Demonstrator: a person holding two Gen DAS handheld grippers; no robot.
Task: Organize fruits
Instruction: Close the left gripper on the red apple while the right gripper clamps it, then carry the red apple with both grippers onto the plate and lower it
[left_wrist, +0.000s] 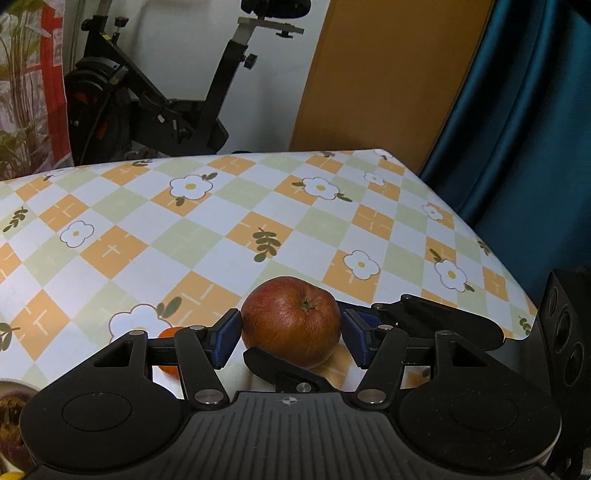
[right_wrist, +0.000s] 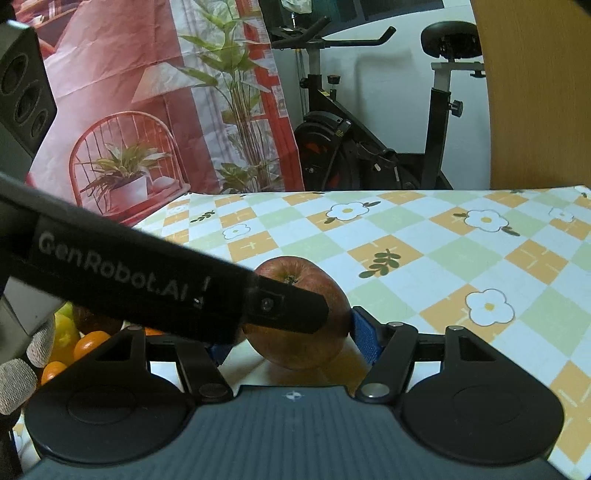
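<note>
"GenRobot.AI" in grey on left claw (right_wrist: 291, 306), beside apple (right_wrist: 301, 314)

Only legible text: "GenRobot.AI", pale lettering on black finger of left gripper (right_wrist: 291, 325), crossing right-wrist view from left toward centre. Small "!" mark just right of that lettering. Nothing readable in left-wrist view. Red-and-white backdrop strip (left_wrist: 55, 55) far left: marks too blurred.
</note>
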